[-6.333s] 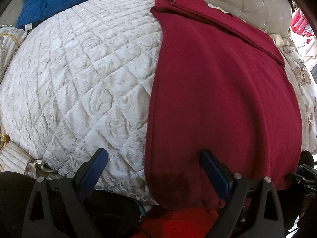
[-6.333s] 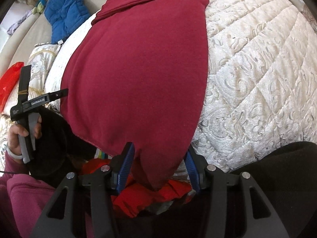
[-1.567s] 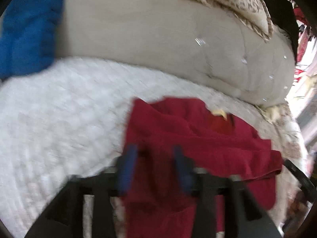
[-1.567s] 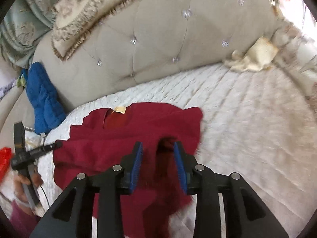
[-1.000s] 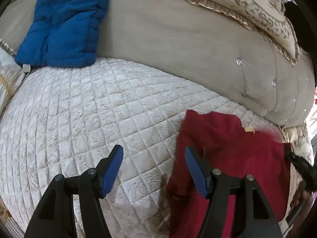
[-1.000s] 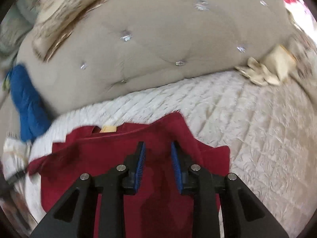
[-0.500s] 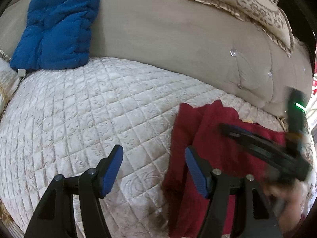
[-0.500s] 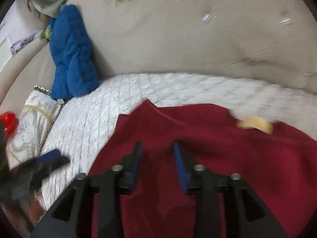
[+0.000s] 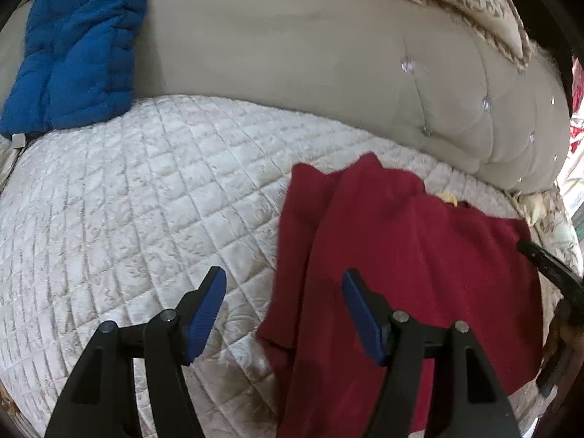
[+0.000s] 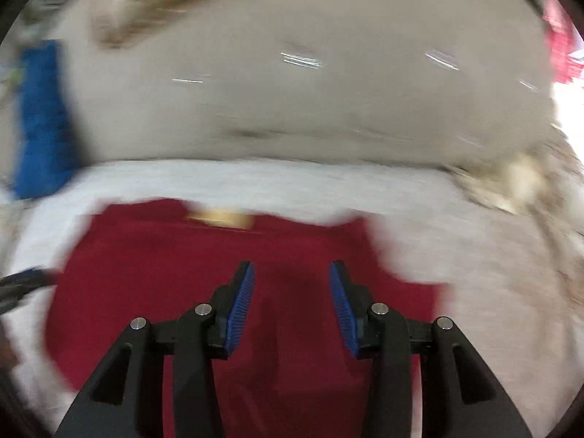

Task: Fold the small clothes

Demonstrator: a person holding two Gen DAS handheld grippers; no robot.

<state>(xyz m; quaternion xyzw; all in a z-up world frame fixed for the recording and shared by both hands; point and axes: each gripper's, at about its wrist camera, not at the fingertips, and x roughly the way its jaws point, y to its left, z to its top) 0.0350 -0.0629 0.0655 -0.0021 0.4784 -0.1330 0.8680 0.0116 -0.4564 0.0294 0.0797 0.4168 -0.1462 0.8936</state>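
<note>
Both units match: left gripper (image 9: 283, 286) and right gripper (image 10: 292, 279) have matte black angular finger arms with triangular cut-outs, two round silver screw heads per arm, and blue ribbed pads (image 10: 241, 306) on the inner faces; no cables or markings visible.

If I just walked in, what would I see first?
Most likely the dark red garment, folded over on the white quilted bedspread near the beige tufted headboard. Next, the bright blue padded item leaning at the far left. Both grippers hang open above the garment, the left gripper over its left edge and the right gripper over its middle.
</note>
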